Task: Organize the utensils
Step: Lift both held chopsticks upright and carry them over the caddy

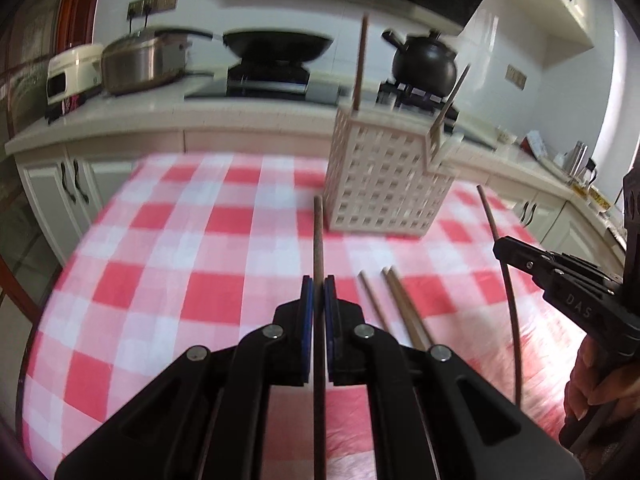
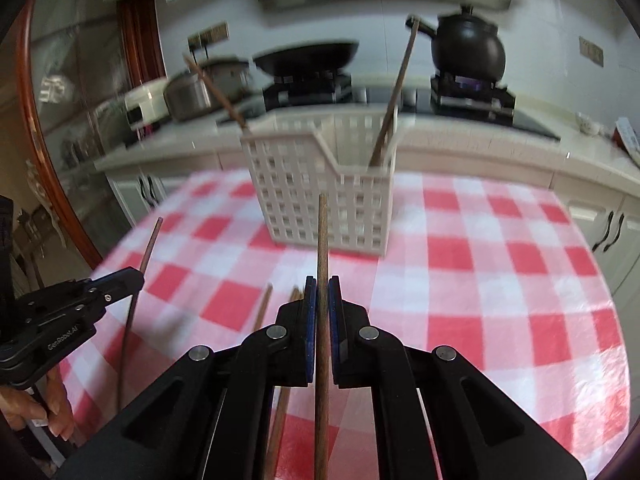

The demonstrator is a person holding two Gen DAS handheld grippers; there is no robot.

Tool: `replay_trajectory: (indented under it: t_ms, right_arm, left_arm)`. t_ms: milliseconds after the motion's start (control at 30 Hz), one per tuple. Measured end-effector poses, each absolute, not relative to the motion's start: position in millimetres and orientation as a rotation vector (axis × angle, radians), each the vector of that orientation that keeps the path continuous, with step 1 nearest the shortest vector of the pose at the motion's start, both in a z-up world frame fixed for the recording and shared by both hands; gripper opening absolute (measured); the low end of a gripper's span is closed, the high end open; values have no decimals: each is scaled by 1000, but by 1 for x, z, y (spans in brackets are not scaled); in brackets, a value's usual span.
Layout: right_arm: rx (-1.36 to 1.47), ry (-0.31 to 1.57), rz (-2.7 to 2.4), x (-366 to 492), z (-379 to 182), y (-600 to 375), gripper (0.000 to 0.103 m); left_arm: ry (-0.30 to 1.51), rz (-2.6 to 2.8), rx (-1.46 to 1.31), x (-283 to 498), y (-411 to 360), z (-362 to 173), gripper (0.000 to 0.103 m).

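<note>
A white lattice utensil holder [image 1: 384, 184] stands on the red checked tablecloth [image 1: 160, 264], with two brown chopsticks [image 1: 360, 68] leaning in it; it shows in the right wrist view too [image 2: 320, 200]. My left gripper [image 1: 319, 280] is shut on a brown chopstick [image 1: 318, 240] pointing toward the holder. My right gripper [image 2: 322, 280] is shut on another brown chopstick [image 2: 322, 240]; it appears at the right of the left wrist view [image 1: 500, 246]. Loose chopsticks [image 1: 400, 304] lie on the cloth between the grippers.
A kitchen counter [image 1: 260, 120] runs behind the table with a steel pot [image 1: 140, 60], a black wok [image 1: 278, 46] and a black kettle [image 1: 424, 60] on the stove. White cabinets [image 1: 72, 188] stand below it.
</note>
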State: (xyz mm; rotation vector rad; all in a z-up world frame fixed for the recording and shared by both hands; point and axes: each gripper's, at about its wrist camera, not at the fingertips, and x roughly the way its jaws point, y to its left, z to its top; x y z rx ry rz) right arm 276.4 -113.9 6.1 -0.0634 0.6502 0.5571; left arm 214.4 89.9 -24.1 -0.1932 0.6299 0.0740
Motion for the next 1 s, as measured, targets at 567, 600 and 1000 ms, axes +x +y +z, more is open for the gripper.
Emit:
replay_trajectory:
  t_ms: [567, 600, 1000]
  right_arm:
    - [-36, 475, 577, 236, 68, -147, 6]
    - [-34, 467, 577, 233, 70, -148, 6]
    - [-31, 417, 569, 222, 84, -156, 6]
  left_arm:
    - [474, 57, -128, 184, 61, 31, 5]
    - [467, 57, -127, 182, 59, 33, 5]
    - [413, 65, -94, 176, 53, 54, 5]
